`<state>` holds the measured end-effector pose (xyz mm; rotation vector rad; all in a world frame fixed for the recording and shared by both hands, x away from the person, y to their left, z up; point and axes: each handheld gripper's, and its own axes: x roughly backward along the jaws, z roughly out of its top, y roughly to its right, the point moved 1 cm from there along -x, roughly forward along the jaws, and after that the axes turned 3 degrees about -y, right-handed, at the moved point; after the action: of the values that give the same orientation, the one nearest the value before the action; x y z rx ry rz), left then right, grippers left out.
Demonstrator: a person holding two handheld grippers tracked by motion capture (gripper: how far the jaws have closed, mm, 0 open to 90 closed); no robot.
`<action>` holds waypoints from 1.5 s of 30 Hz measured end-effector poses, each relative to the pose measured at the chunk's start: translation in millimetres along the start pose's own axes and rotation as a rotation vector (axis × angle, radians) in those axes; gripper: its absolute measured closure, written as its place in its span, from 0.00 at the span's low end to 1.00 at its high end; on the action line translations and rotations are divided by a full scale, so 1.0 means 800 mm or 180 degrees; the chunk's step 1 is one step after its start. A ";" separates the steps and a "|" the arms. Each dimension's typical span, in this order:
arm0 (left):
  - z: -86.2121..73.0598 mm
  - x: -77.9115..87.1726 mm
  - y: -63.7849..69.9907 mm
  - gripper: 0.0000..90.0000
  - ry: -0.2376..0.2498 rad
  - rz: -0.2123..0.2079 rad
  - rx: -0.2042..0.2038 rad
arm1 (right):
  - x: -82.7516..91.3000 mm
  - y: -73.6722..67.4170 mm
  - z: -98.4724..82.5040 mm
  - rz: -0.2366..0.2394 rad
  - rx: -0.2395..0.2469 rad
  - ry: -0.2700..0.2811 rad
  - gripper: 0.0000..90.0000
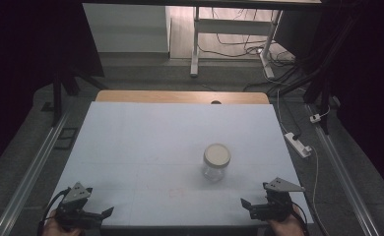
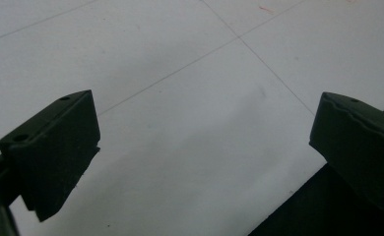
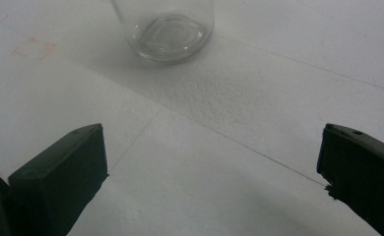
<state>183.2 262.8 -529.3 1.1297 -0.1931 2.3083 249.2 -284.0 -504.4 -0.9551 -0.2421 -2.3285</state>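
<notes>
You're holding both grippers released: left gripper point(image 1: 94, 212) sitting lower left, right gripper point(image 1: 259, 206) lower right; jar point(image 1: 216, 162) standing centre-right on the table point(image 1: 145, 142).

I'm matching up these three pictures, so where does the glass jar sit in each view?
High view: the glass jar stands right of the table's centre, cream lid on, nearer the right gripper.
Left gripper view: the jar is not in it.
Right gripper view: the jar's clear base sits at the top, ahead of the open fingers.
Shared landmark: the thin seam lines crossing the white table.
</notes>
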 end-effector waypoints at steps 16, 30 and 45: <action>0.000 0.000 -0.002 0.02 0.0002 -0.0089 0.0017 | -0.001 0.002 0.000 0.0106 -0.0026 -0.0026 0.00; -0.001 0.001 -0.004 0.02 0.0009 -0.0128 0.0037 | -0.001 0.000 0.001 0.0178 0.0049 -0.0029 0.00; -0.001 0.001 -0.004 0.02 0.0021 -0.0120 0.0053 | 0.001 -0.007 0.011 0.0331 0.0187 0.0132 0.00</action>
<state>184.2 266.0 -529.6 1.1244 -0.1489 2.2842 250.2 -276.4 -497.4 -0.8694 -0.2372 -2.2315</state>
